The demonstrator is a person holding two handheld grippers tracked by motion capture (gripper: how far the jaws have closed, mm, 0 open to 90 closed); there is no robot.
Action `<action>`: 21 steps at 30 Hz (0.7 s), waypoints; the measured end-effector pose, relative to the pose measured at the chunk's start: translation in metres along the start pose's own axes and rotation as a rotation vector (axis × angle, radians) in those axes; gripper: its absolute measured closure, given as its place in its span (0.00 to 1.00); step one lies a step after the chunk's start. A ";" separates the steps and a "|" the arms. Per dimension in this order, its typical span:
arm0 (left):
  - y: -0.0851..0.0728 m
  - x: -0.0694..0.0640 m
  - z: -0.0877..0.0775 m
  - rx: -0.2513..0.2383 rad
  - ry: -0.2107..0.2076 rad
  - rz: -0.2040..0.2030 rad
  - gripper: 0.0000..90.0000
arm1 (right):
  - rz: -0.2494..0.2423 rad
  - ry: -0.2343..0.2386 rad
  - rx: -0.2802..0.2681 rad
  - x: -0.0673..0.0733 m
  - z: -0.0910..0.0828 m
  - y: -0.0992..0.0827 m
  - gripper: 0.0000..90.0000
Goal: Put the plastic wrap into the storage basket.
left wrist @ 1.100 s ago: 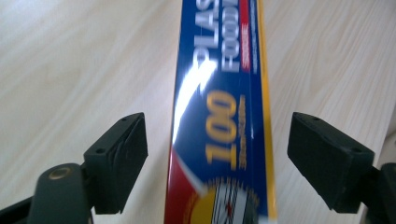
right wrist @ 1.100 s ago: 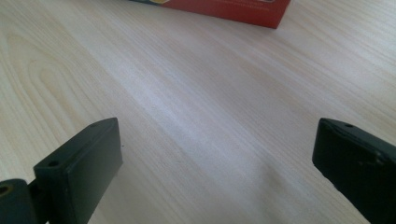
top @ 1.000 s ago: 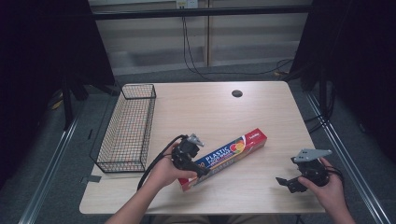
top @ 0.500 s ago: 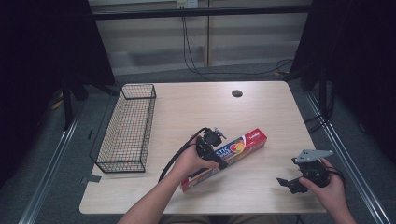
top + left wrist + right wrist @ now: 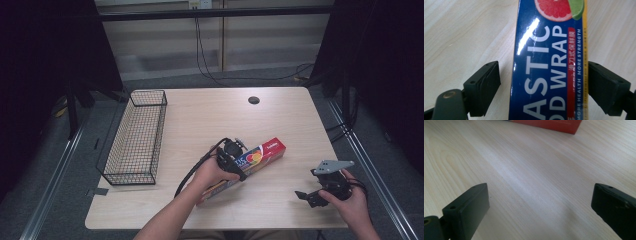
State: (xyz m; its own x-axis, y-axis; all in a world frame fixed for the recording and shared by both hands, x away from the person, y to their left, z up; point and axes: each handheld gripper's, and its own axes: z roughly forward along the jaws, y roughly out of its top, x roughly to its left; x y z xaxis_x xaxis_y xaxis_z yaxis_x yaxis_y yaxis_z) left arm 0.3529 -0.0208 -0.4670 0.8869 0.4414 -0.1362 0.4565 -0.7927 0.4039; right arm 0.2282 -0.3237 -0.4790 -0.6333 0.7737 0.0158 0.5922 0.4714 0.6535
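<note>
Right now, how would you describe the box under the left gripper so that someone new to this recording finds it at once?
On the light wooden table, look right of the black wire basket, toward the near edge. There a long, narrow plastic wrap box lies flat and slanted, with the left gripper straddling it. It is the table's one colourful thing: blue with white lettering, citrus slices and a red end.
</note>
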 end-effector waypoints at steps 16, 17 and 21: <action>0.006 -0.008 0.006 0.048 0.030 0.047 0.46 | -0.010 0.002 -0.004 -0.001 0.000 0.000 0.01; 0.006 -0.006 0.005 0.055 0.022 0.060 0.46 | -0.009 0.004 -0.005 -0.001 0.000 0.000 0.01; 0.005 -0.004 0.000 0.073 0.014 0.059 0.46 | -0.003 0.005 -0.002 -0.001 -0.002 -0.001 0.01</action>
State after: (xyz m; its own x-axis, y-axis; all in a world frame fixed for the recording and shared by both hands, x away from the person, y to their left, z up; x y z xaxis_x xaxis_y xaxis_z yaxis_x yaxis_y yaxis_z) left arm 0.3521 -0.0267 -0.4642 0.9114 0.3989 -0.1012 0.4083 -0.8458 0.3435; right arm 0.2276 -0.3258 -0.4785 -0.6373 0.7705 0.0174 0.5894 0.4728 0.6550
